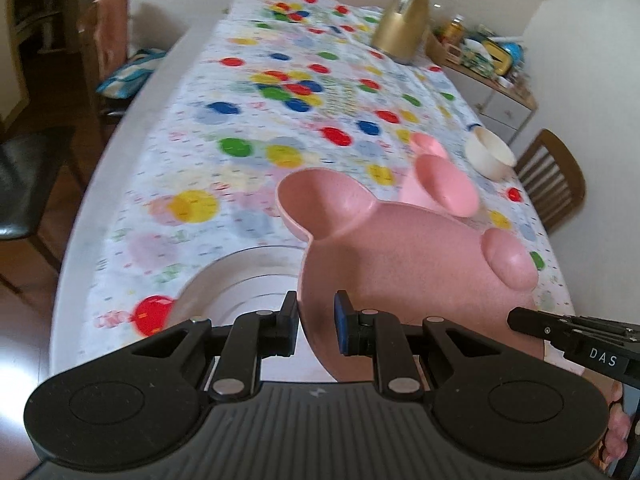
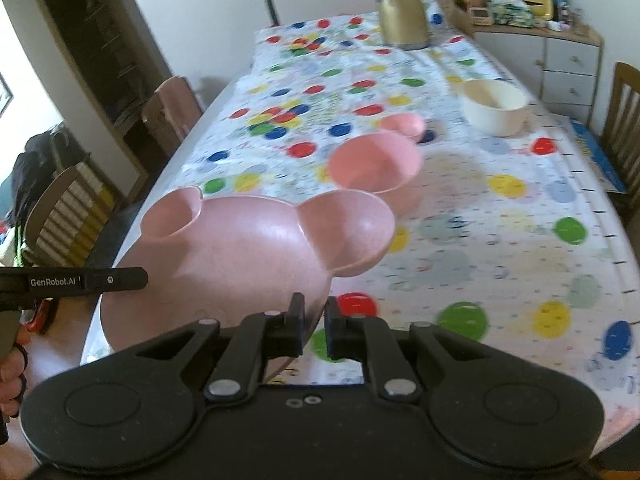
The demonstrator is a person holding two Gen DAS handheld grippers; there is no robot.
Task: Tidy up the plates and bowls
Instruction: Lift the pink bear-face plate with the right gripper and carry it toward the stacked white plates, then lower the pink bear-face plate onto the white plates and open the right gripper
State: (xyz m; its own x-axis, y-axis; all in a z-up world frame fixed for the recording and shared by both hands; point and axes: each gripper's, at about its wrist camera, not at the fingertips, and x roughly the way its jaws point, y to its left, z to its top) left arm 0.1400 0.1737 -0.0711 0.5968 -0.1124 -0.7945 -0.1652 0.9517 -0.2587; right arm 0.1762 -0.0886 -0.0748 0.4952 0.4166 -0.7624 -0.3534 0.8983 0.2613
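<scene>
A pink bear-shaped plate (image 1: 408,272) with two round ear cups is held in the air between both grippers. My left gripper (image 1: 317,320) is shut on its left rim. My right gripper (image 2: 315,330) is shut on its right rim; the plate (image 2: 224,256) fills the near left of the right wrist view. A second pink eared bowl (image 2: 376,164) sits on the table beyond, also in the left wrist view (image 1: 440,188). A cream bowl (image 2: 496,106) stands farther right, and shows in the left wrist view (image 1: 490,154). A grey plate (image 1: 240,284) lies under the left gripper.
The table (image 2: 500,216) has a dotted cloth. A gold bottle (image 2: 402,12) stands at the far end. Wooden chairs (image 2: 622,120) flank both sides, and a cluttered cabinet (image 2: 560,56) stands at the far right.
</scene>
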